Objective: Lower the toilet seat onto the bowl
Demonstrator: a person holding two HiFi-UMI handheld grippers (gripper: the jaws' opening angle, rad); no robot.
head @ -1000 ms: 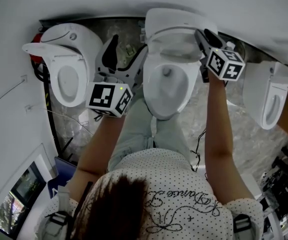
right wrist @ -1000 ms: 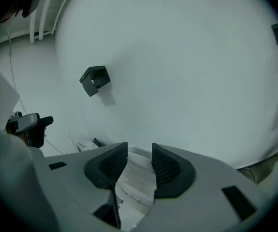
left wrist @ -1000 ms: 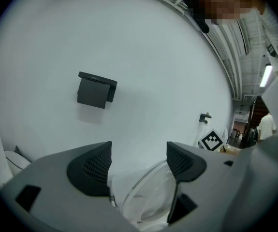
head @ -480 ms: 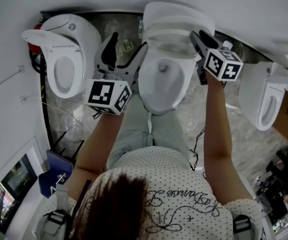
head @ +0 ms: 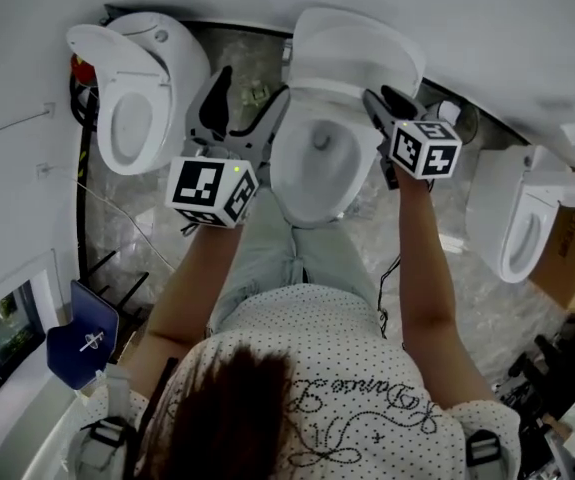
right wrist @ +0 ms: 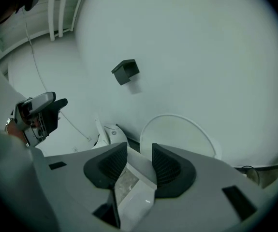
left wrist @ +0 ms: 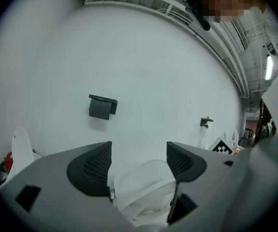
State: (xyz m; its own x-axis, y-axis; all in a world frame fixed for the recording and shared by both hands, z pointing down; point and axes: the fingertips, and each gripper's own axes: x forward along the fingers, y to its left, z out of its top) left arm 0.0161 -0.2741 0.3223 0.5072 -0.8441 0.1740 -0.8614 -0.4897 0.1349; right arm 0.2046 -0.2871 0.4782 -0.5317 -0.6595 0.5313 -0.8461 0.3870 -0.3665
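Note:
The middle toilet stands below me with its round lid (head: 359, 50) up against the wall. Its white seat (head: 285, 180) lies low over the bowl (head: 319, 168). My right gripper (head: 385, 100) is at the seat's right rear edge. In the right gripper view the gripper (right wrist: 139, 161) is shut on the seat's white edge (right wrist: 141, 179), with the lid (right wrist: 177, 134) behind it. My left gripper (head: 255, 86) hovers left of the bowl, apart from it. Its jaws (left wrist: 139, 159) stand open and empty, and the lid (left wrist: 146, 185) shows beyond them.
A second toilet (head: 132, 118) with its seat raised stands at the left and a third (head: 512, 230) at the right. A dark holder (left wrist: 100, 107) is fixed to the white wall. A blue object (head: 82, 338) and cables lie on the floor at the left.
My right gripper has come down and slightly left with the seat, which lies flatter over the bowl. The left gripper has stayed open beside the bowl.

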